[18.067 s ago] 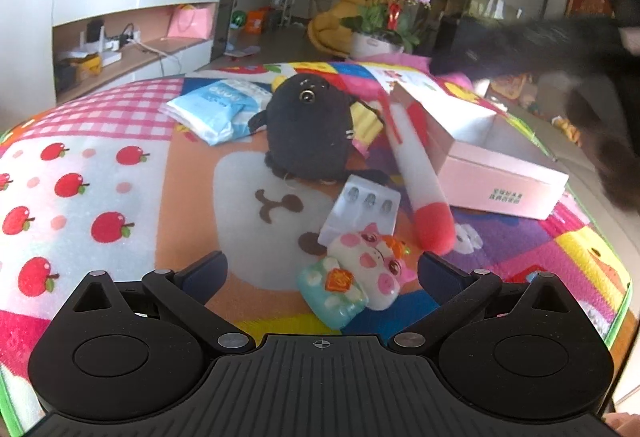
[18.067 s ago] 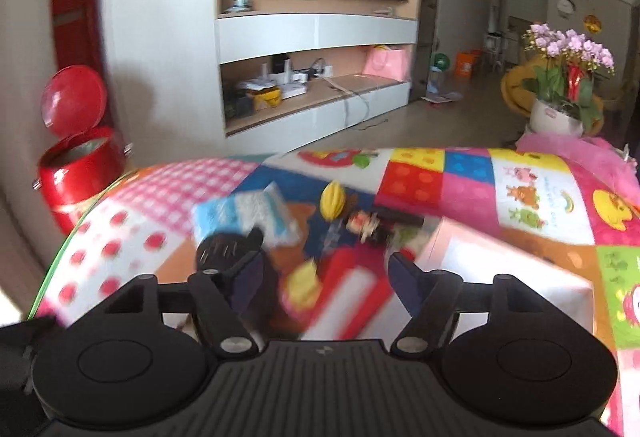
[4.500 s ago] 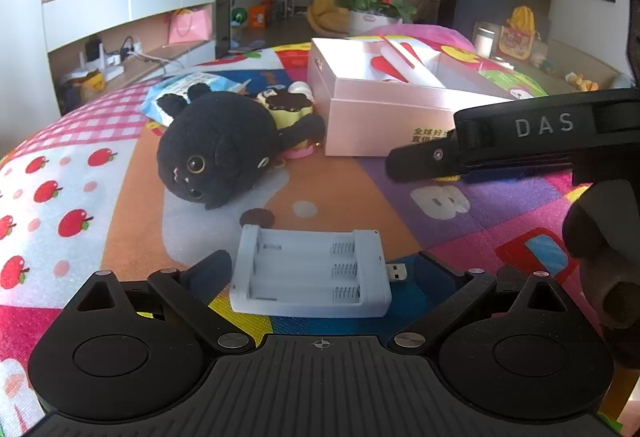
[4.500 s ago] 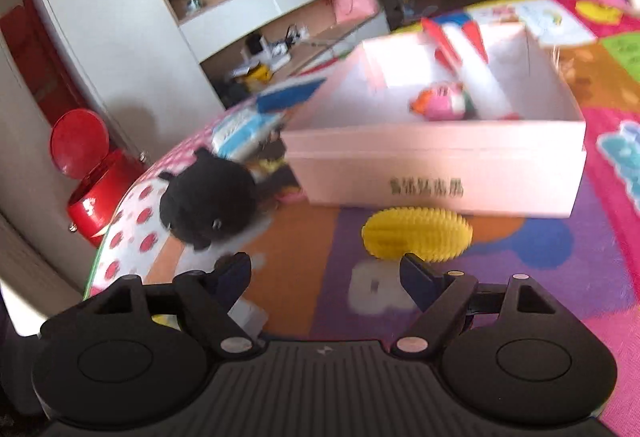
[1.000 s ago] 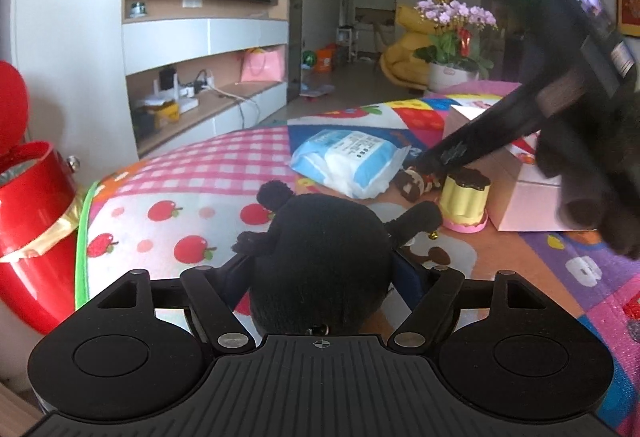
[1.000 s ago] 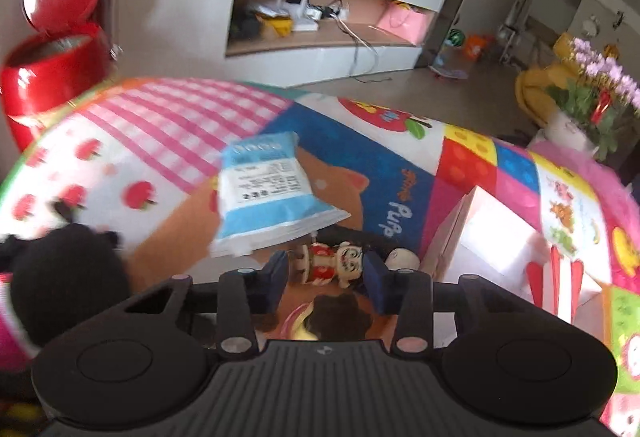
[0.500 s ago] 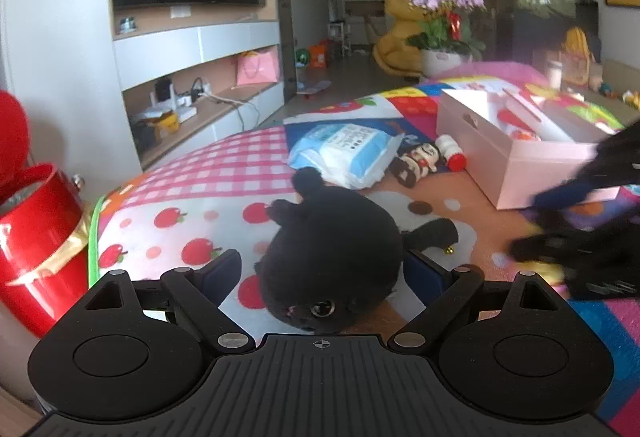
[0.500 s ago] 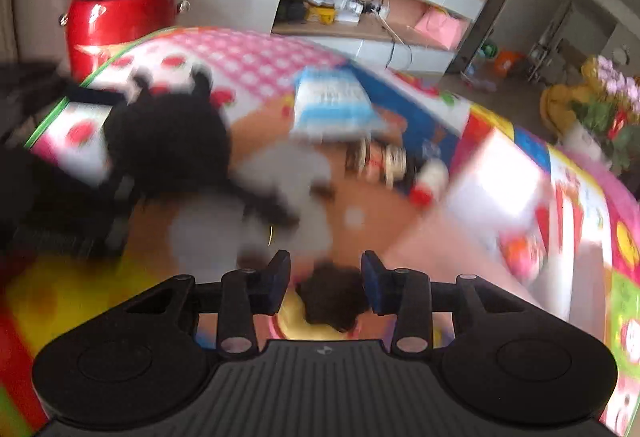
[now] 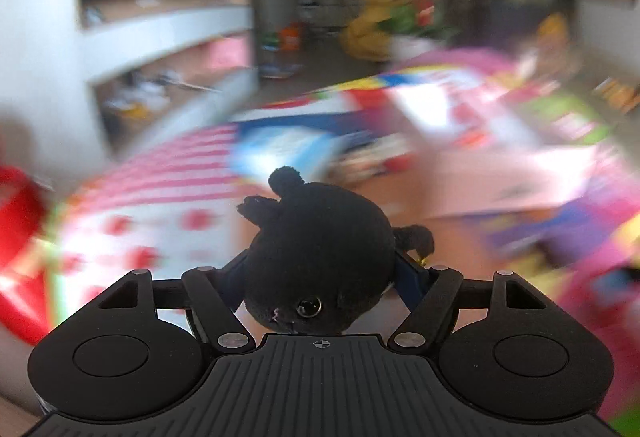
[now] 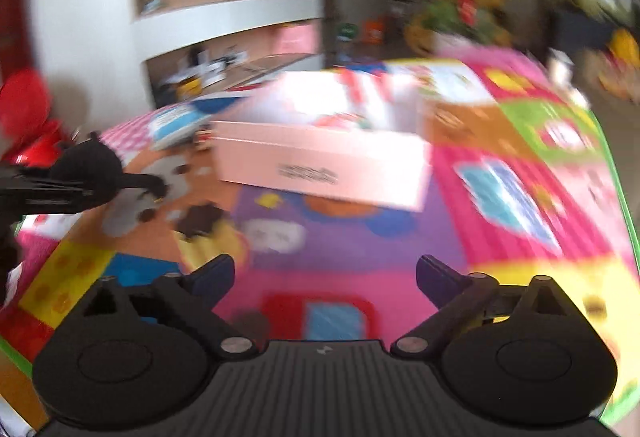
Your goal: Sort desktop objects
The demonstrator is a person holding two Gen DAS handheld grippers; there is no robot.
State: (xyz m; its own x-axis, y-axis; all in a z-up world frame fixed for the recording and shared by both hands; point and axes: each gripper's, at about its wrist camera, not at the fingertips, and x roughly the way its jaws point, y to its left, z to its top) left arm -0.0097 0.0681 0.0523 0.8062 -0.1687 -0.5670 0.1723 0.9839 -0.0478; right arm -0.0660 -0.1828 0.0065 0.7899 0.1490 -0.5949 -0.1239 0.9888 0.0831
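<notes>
Holding the black plush toy (image 9: 316,257) in my left gripper (image 9: 320,273), I see it fill the lower middle of the left wrist view, its face toward the camera and its ears pointing up the frame; the jaws are closing and the blue pads press into its sides. Behind it everything is smeared: a red bin (image 9: 18,237) at the far left, the patterned mat (image 9: 160,197), a blue-and-white packet (image 9: 280,149) above the toy, the pink box (image 9: 500,177) to the right. In the right wrist view the same toy (image 10: 90,165) sits at the left edge in the other tool, off the mat. Right of it a yellow, dark-topped toy (image 10: 204,229) lies on the mat. The pink box (image 10: 324,165) stands centre frame. My right gripper (image 10: 324,277) is spreading its jaws, nothing between them.
</notes>
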